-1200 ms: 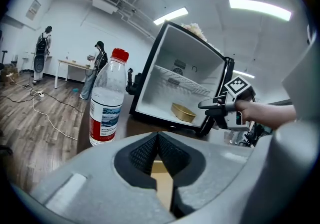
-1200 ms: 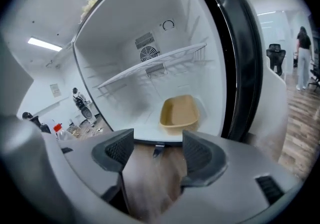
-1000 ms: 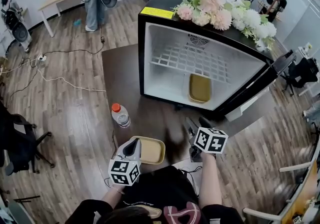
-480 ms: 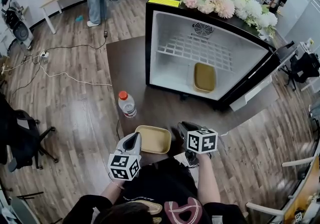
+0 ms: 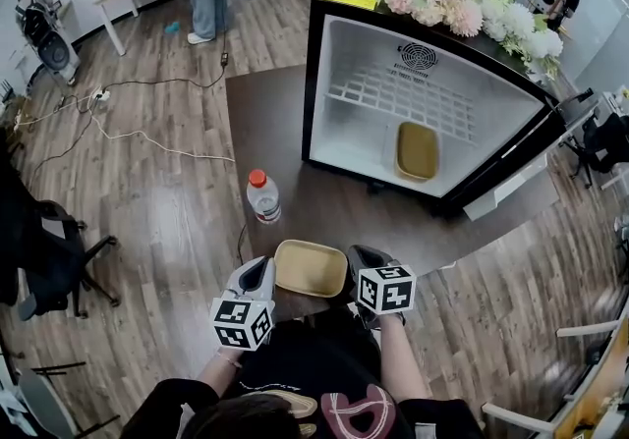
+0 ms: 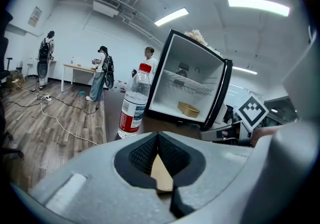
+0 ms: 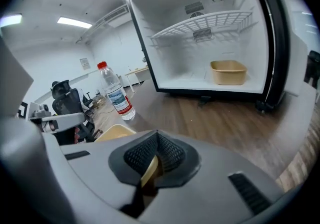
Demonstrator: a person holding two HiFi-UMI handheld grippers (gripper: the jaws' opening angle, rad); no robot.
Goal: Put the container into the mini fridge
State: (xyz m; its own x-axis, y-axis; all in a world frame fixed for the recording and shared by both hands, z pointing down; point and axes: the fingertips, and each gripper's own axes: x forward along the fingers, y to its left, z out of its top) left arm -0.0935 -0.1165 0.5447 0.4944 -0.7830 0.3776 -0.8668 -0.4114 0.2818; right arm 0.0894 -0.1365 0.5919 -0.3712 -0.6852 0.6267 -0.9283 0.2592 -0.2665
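Left gripper [image 5: 259,277] pinched tight on the left rim of the tan container [image 5: 311,268]; a tan edge shows between its pads. Right gripper [image 5: 355,261] has just closed its jaws on the opposite rim, tan edge in its pads too. The container sits between the two grippers on the dark table [image 5: 324,216]. Mini fridge [image 5: 344,83] stands ahead of both grippers, door open, with a second tan container [image 5: 417,150] on its floor. Water bottle [image 5: 262,197] stands upright just ahead of the left gripper.
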